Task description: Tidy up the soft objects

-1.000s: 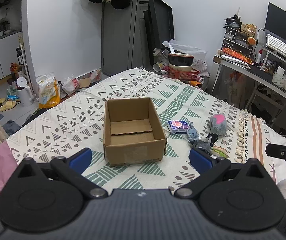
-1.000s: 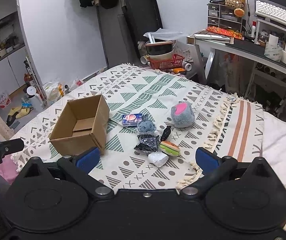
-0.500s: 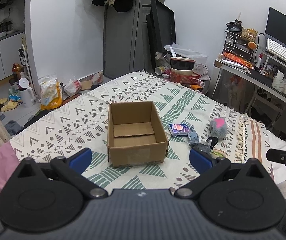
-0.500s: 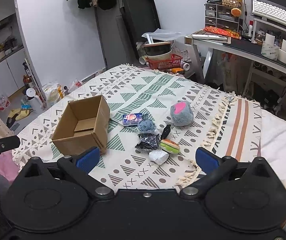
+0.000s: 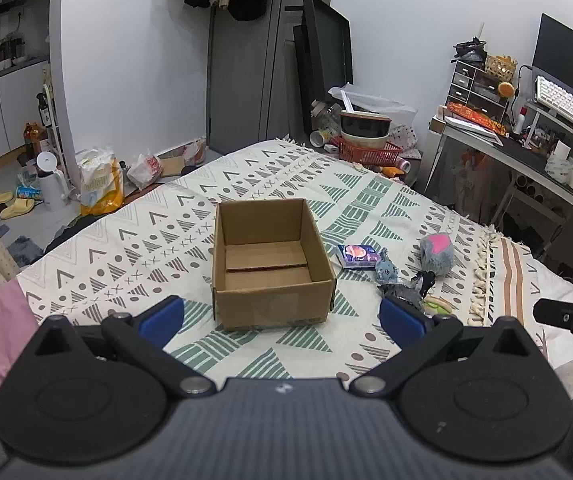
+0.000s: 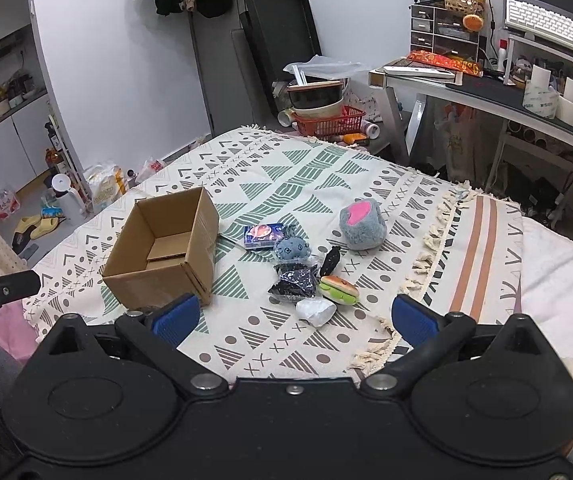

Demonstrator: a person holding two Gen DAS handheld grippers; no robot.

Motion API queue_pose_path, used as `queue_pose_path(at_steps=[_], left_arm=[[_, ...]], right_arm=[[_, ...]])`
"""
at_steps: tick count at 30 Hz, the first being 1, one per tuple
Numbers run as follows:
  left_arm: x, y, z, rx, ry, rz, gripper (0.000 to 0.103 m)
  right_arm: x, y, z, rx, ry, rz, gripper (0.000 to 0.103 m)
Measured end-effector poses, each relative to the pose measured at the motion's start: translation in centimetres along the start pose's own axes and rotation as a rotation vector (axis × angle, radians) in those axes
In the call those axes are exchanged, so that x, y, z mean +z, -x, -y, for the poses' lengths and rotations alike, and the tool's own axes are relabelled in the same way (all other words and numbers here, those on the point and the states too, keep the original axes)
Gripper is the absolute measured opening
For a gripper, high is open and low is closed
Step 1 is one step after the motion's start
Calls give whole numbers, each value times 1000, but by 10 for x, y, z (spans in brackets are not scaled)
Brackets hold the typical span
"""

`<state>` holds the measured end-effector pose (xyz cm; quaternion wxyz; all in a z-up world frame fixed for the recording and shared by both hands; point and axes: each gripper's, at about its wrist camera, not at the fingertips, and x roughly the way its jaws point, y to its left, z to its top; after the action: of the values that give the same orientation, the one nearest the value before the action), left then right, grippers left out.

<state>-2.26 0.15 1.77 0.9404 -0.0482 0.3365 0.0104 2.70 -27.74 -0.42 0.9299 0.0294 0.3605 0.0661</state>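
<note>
box: matt cardboard; plush ball: fuzzy cloth; blanket: woven cloth; packet: glossy plastic

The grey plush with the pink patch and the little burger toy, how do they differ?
The grey plush is a fuzzy rounded lump, far bigger than the burger toy. The grey plush is grey with one pink patch; the burger toy is layered tan, green and red. The grey plush sits apart near the fringe; the burger toy lies in the cluster, close beside a black packet and a white piece. Both rest on the patterned blanket, outside the cardboard box.
</note>
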Motion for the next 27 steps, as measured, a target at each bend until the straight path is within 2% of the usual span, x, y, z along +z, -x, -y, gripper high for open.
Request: queue_pose_path(at_steps=[6, 10, 19, 27], left_arm=[[2, -16, 3, -3, 2, -25, 103], [6, -27, 8, -15, -2, -30, 103], [13, -64, 24, -36, 18, -72, 101], [18, -90, 49, -62, 10, -81, 101]], right_arm=[[0, -11, 4, 5, -10, -15, 103], [1, -20, 9, 40, -37, -42, 103], [7, -48, 27, 20, -65, -60, 103], [11, -82, 58, 36, -180, -109, 91]])
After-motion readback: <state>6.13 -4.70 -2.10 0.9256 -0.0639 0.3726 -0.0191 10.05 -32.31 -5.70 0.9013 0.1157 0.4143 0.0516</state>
